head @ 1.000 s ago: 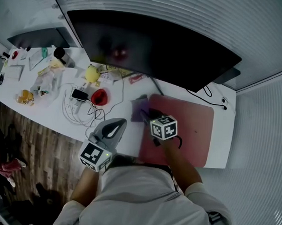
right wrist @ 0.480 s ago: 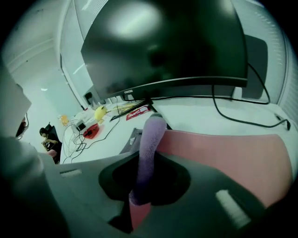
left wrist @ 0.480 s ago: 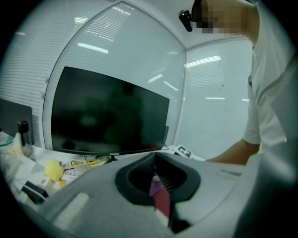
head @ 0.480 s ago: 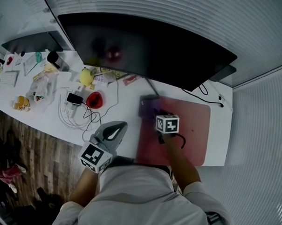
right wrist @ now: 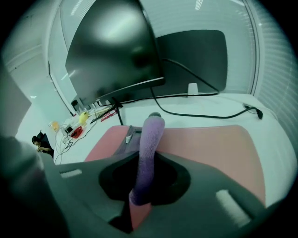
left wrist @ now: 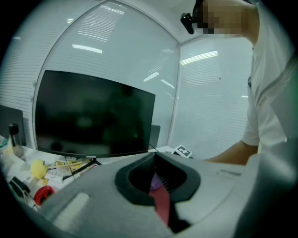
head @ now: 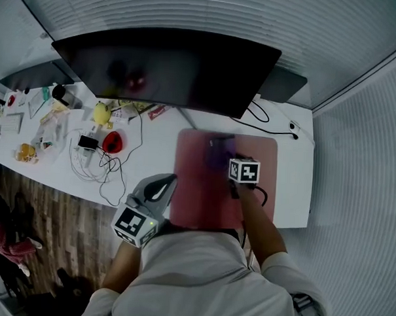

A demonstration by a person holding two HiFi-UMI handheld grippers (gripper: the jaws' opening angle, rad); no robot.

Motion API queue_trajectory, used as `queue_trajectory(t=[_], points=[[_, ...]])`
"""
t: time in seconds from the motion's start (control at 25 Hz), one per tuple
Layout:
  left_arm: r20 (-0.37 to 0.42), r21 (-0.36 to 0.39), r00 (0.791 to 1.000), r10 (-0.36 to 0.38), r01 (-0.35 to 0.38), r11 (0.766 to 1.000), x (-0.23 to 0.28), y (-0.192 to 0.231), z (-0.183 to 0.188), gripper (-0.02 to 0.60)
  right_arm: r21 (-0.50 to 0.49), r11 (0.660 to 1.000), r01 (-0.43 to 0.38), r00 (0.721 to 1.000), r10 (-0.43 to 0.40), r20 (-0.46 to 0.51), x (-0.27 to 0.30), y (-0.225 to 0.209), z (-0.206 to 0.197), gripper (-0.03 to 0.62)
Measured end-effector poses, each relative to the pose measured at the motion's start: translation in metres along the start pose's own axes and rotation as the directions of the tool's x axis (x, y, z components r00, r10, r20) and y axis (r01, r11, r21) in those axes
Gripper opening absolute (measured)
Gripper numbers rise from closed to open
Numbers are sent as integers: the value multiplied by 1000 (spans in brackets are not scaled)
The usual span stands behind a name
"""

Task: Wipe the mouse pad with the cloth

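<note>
Right gripper view | right gripper [right wrist: 141, 188] pinching fuzzy purple cloth [right wrist: 152, 135] | left gripper [left wrist: 160, 197] jaws together

The mouse pad [head: 196, 193] lies on the desk [head: 291, 191], before the monitor [head: 176, 68]. On its far part lies the cloth [head: 218, 155], between the jaws of your right gripper [head: 229, 161]. Your left gripper [head: 156, 185] is left of the mouse pad, the cables [head: 93, 164] further left.

I could read no words, brands or numbers anywhere; print on the papers [head: 126, 110] at the desk's [head: 160, 154] far left was too blurred.
</note>
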State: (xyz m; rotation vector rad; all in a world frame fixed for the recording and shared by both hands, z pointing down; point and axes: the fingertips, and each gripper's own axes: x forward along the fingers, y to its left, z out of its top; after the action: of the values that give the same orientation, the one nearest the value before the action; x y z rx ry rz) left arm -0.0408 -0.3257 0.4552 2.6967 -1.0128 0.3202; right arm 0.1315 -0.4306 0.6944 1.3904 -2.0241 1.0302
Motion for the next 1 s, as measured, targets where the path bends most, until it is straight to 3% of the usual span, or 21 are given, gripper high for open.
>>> queue_trajectory(t=[0.32,0.6,0.84,1.0], points=[[10,6,1000,5,-5,1000,45,-67,3,2,80,991,111,993,-114,40,-57,-127,-18,49],[-6,34,1000,-25,25,999,63,-105,3,3,165,943,289,946,-308,98,-101,-221,-29,49],[7,47,999,-49,49,998,56,-114,10,3,268,887,376,907,-412,93,-139,-256,-42,49],[21,46,998,-65,64,997,34,-110,10,2,338,880,334,905,-400,147,-166,-234,-37,49]])
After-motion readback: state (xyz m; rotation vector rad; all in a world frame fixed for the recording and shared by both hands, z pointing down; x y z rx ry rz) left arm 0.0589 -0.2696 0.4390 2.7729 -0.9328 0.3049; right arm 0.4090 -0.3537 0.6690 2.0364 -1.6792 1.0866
